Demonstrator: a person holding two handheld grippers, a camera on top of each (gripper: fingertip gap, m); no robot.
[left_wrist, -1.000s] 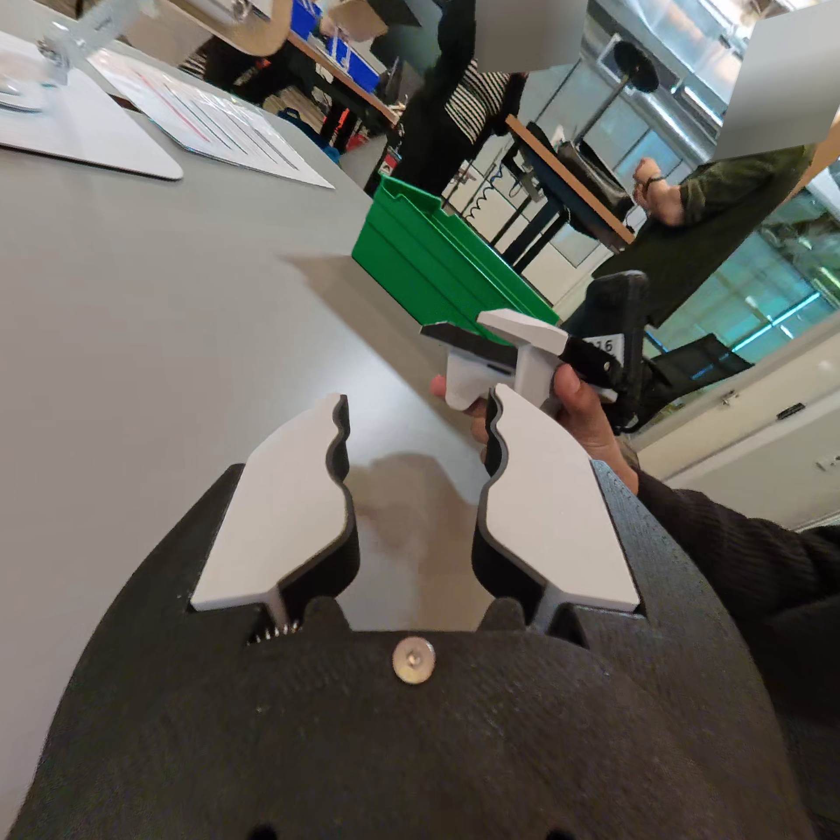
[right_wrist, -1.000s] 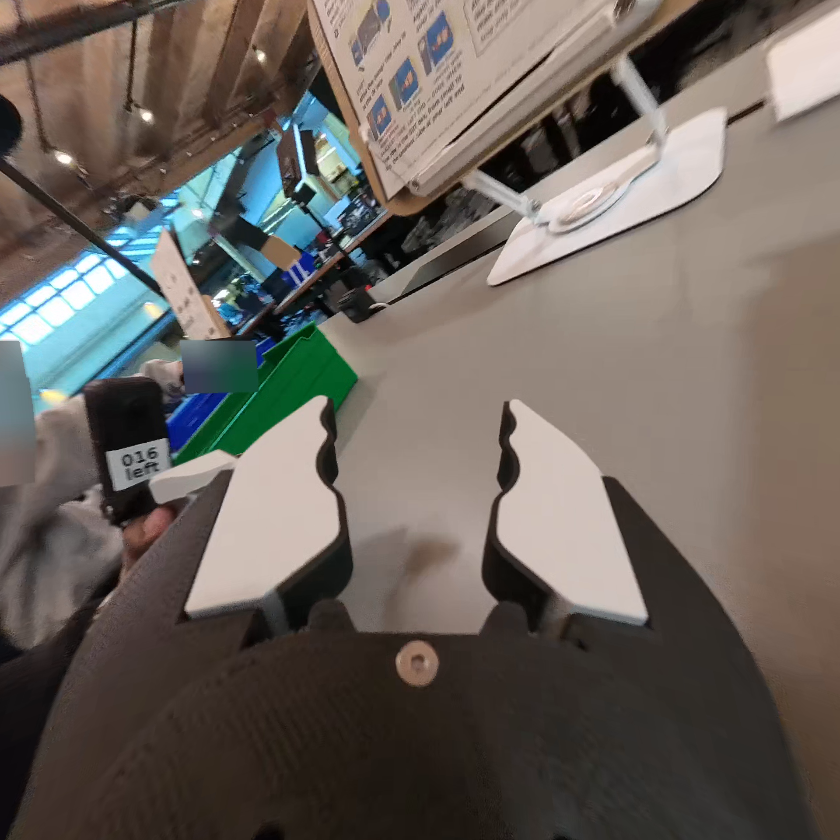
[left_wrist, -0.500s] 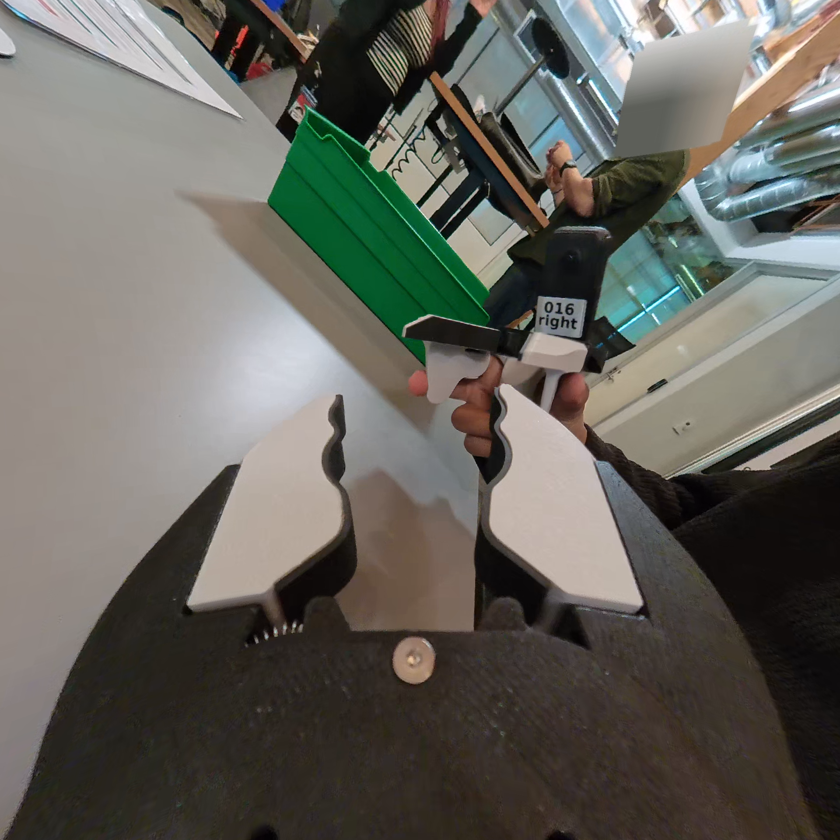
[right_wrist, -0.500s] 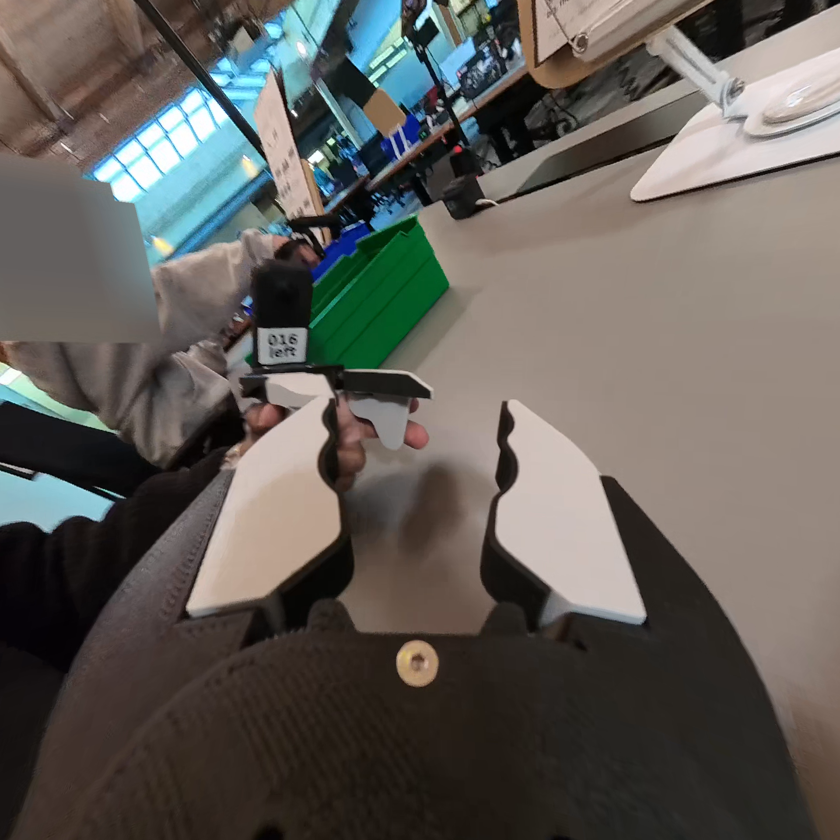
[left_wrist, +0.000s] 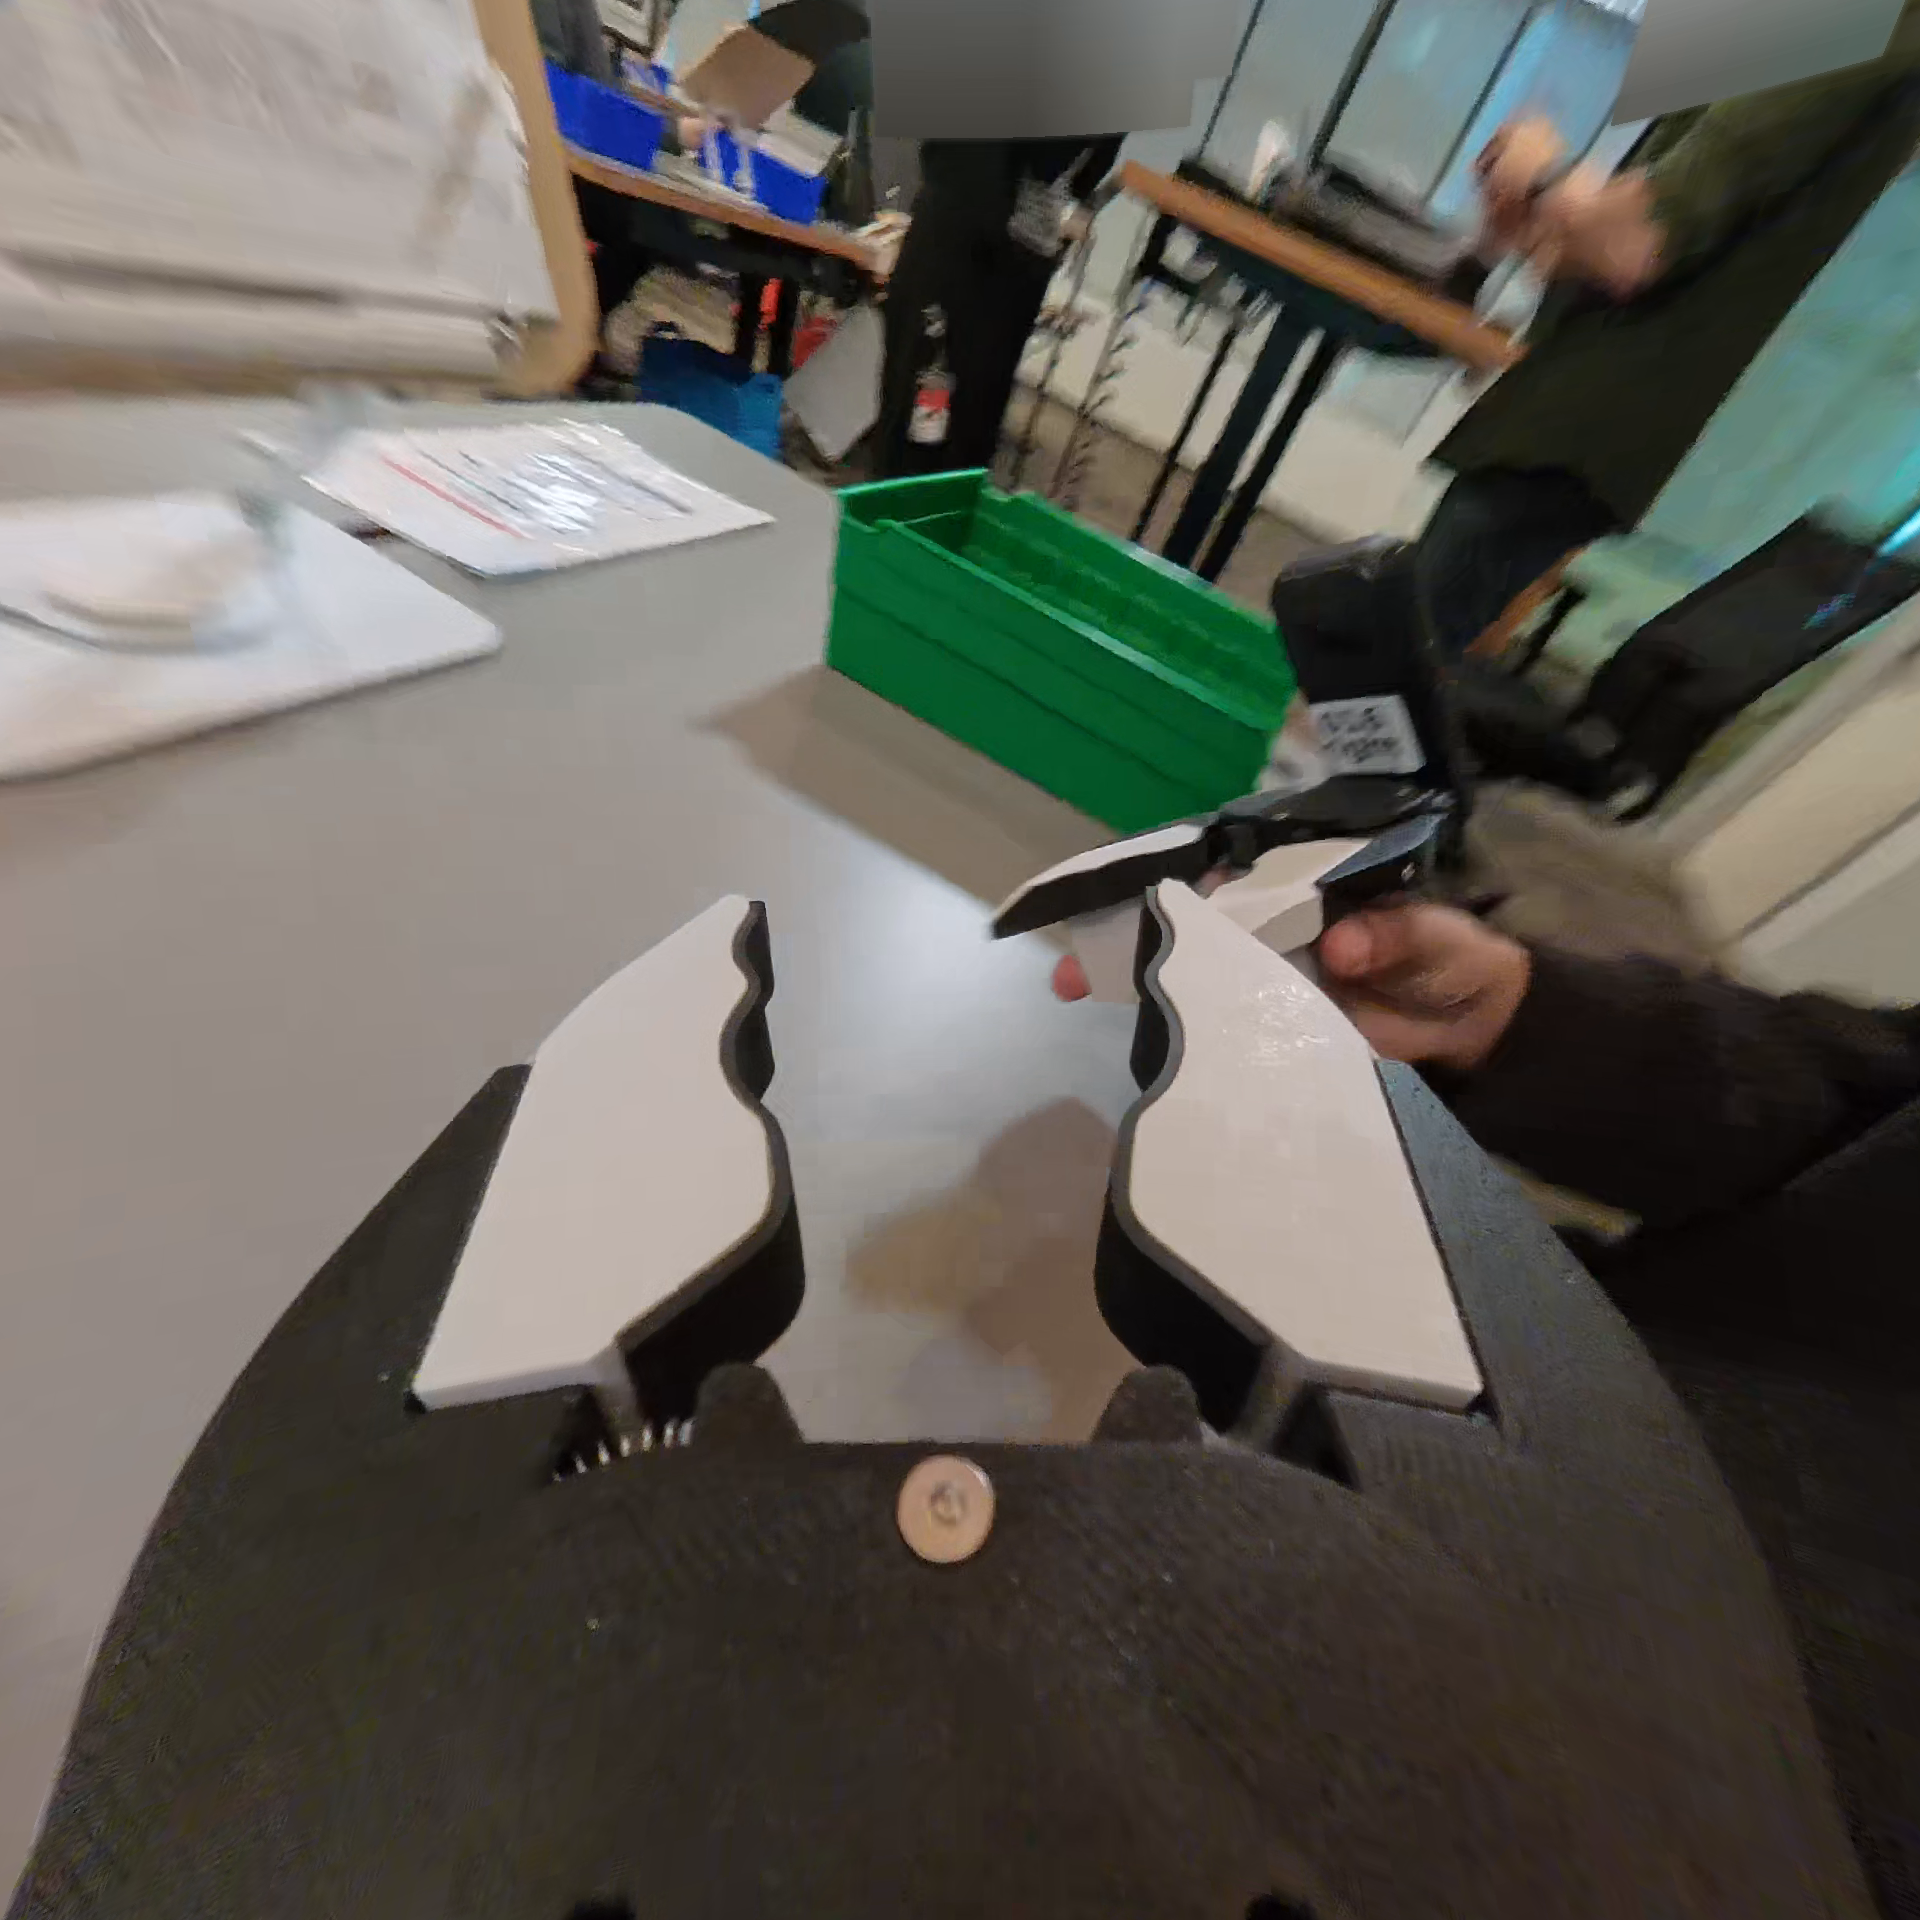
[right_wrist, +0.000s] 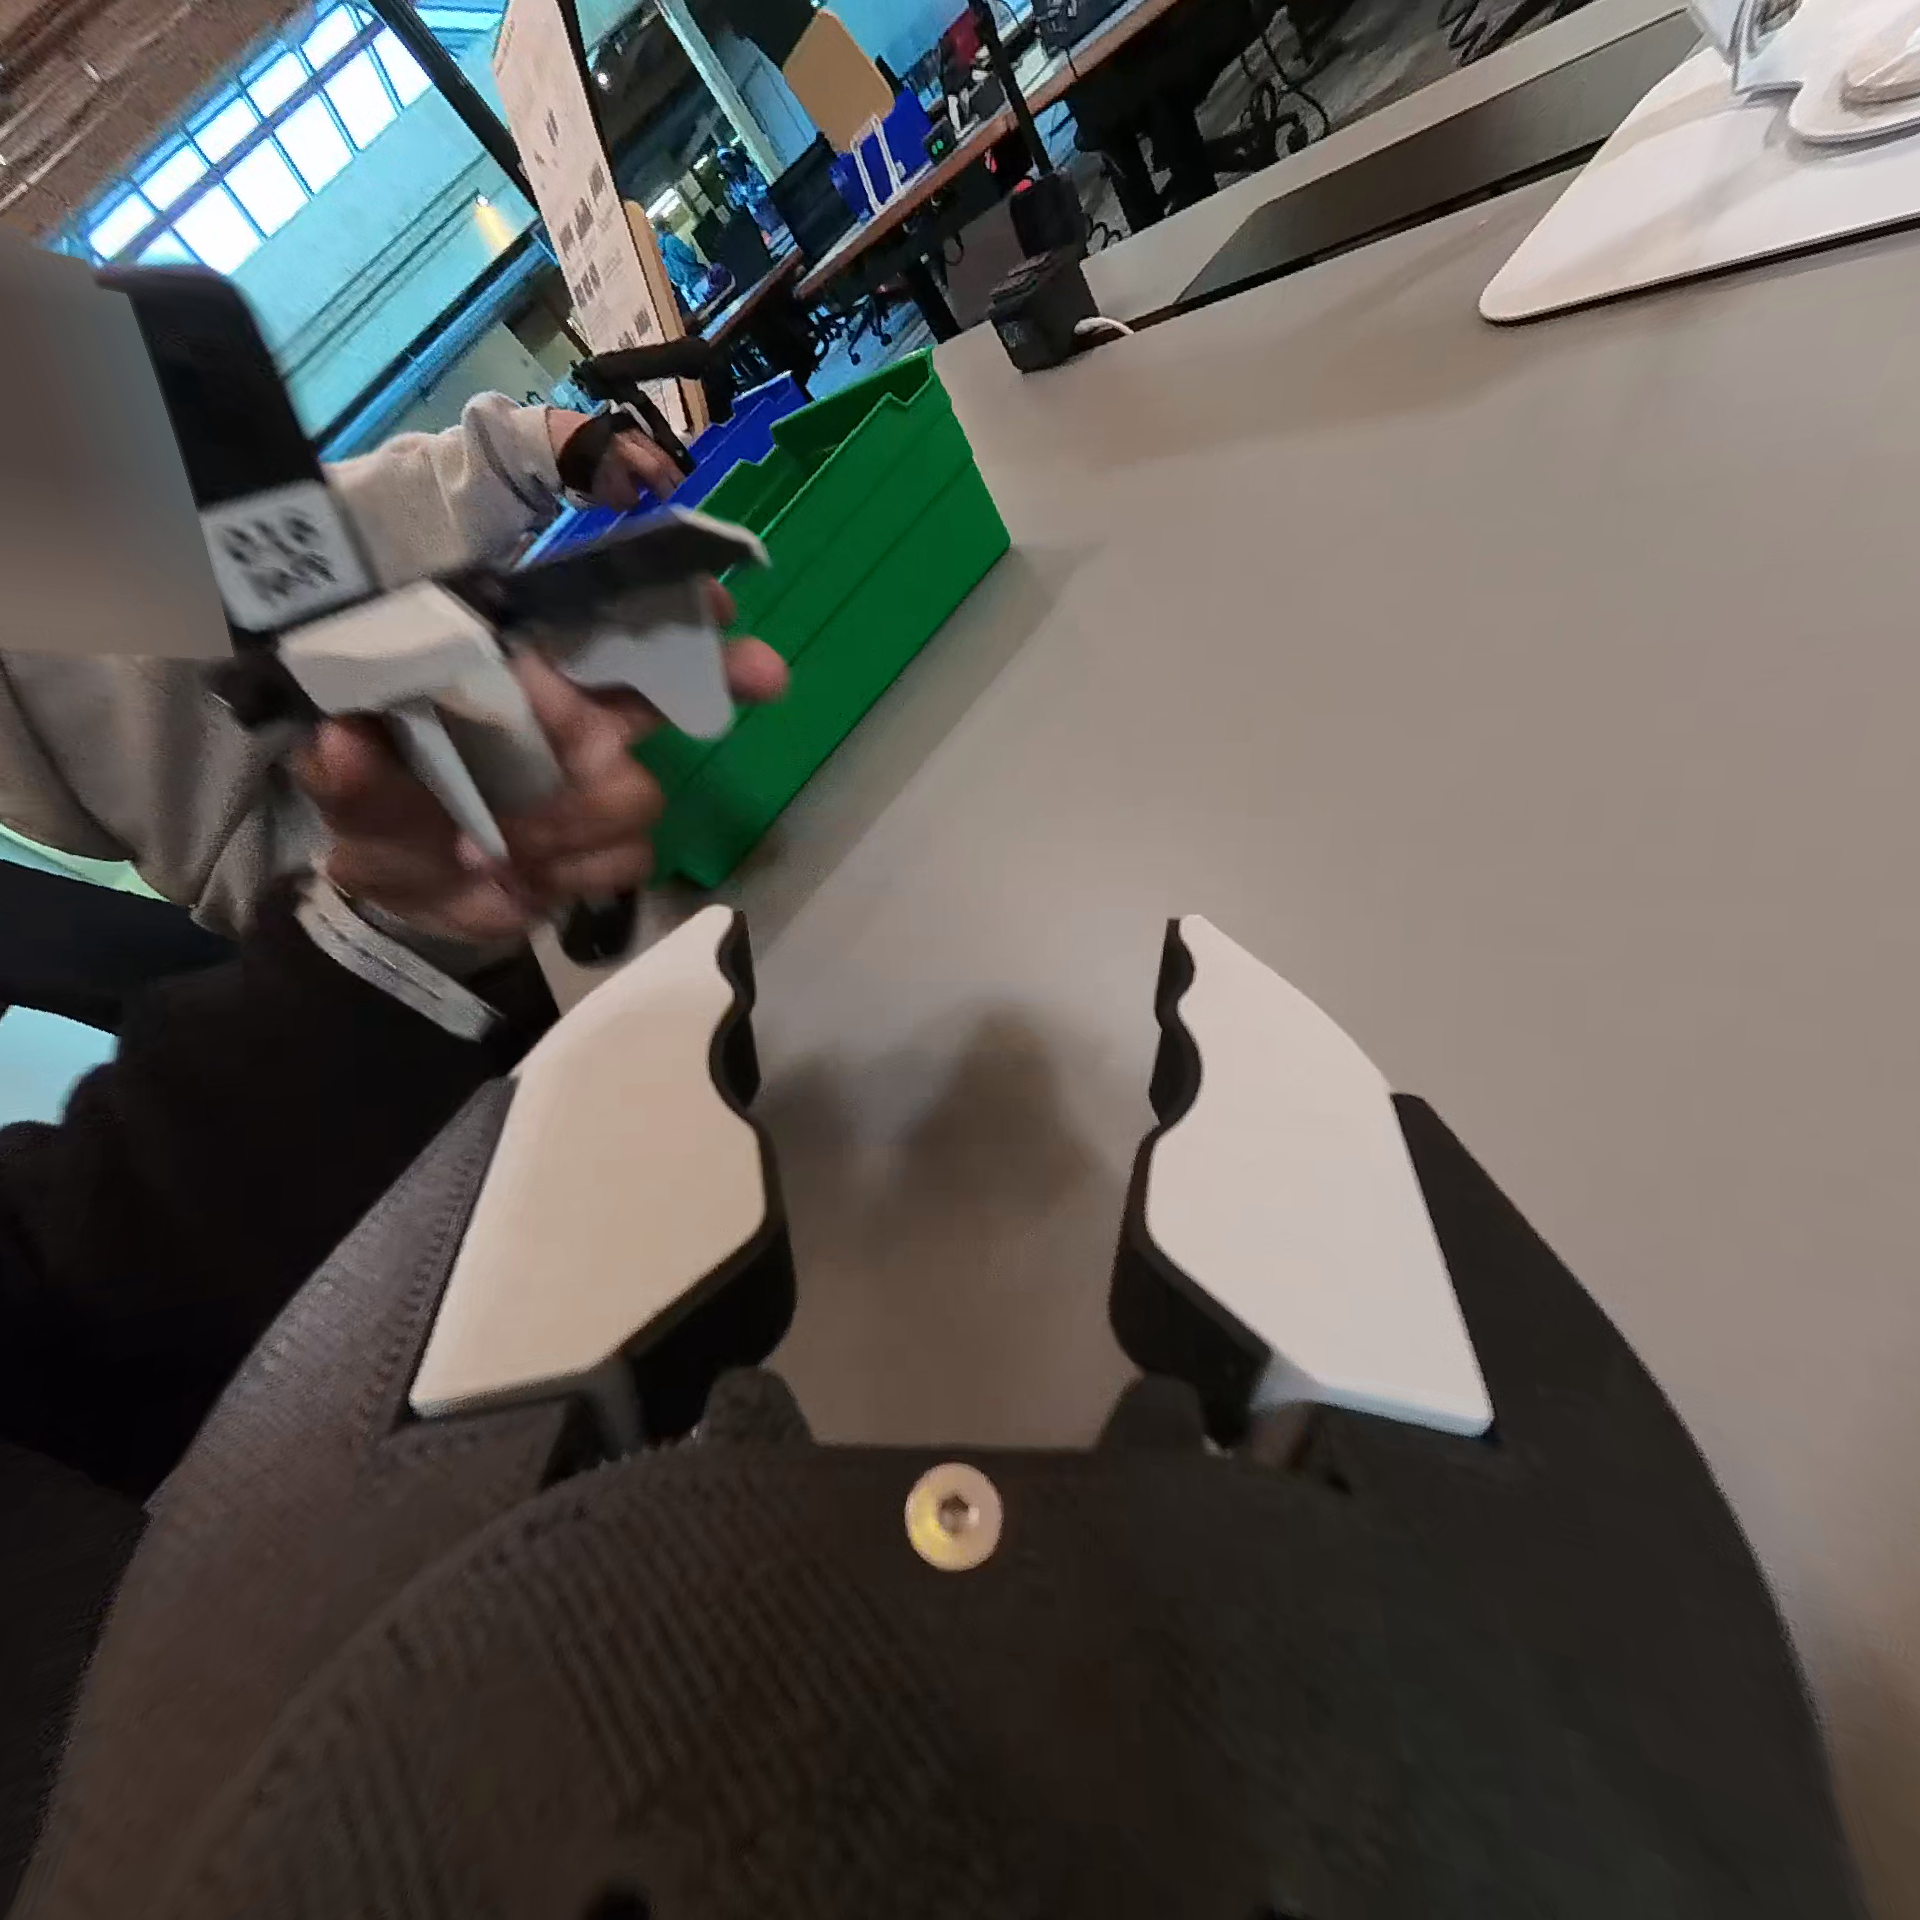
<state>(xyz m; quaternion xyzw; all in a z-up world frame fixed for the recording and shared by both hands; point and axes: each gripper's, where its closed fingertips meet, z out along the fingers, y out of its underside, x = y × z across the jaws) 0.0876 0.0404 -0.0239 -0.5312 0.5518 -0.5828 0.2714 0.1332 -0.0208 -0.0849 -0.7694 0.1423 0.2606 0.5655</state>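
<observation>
My left gripper (left_wrist: 951, 914) is open and empty, held just above the grey table (left_wrist: 364, 935). My right gripper (right_wrist: 954, 935) is also open and empty, low over the same table (right_wrist: 1455, 727). Each gripper shows in the other's view, held in a hand: the right gripper (left_wrist: 1039, 935) just beyond my left gripper's right finger, and the left gripper (right_wrist: 743, 634) at the upper left of the right wrist view. A green plastic bin (left_wrist: 1039, 665) stands on the table beyond both; it also shows in the right wrist view (right_wrist: 852, 582). Its inside looks empty.
A white stand base (left_wrist: 208, 644) and a laminated sheet (left_wrist: 520, 488) lie at the left; the base also shows in the right wrist view (right_wrist: 1714, 208). A small black device (right_wrist: 1039, 312) sits at the far table edge. A blue bin (right_wrist: 727, 436) is behind the green one. People stand nearby.
The left wrist view has levelled and swung left, bringing the stand base and sheet into sight. The left gripper now looms larger and closer in the right wrist view. Both grippers stay open.
</observation>
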